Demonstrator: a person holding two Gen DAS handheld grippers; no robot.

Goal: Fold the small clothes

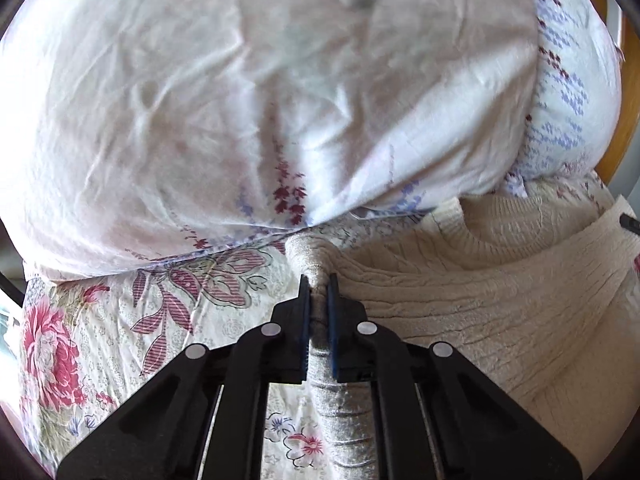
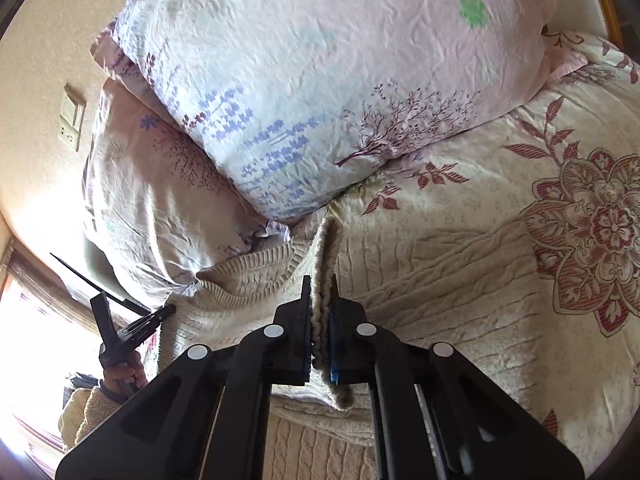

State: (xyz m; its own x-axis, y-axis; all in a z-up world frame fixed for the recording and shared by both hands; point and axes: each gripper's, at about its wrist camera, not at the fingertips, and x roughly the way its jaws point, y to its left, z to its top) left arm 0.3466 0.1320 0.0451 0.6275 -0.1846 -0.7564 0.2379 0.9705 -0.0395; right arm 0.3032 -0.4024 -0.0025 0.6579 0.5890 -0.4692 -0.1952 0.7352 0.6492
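Observation:
A cream cable-knit sweater (image 1: 480, 304) lies on a floral bedspread (image 1: 100, 340), its ribbed neck opening toward the pillows. My left gripper (image 1: 319, 284) is shut on a pinched fold at the sweater's left shoulder edge. In the right wrist view the same sweater (image 2: 432, 280) spreads across the bed, and my right gripper (image 2: 320, 286) is shut on a fold of it beside the collar (image 2: 256, 276). The left gripper also shows in the right wrist view (image 2: 132, 330), held by a hand at the far left.
Two large pale floral pillows (image 2: 320, 80) lean against the headboard just beyond the sweater; one fills the left wrist view (image 1: 260, 100). A wall with a switch plate (image 2: 72, 118) is at left. The bedspread (image 2: 580, 220) extends to the right.

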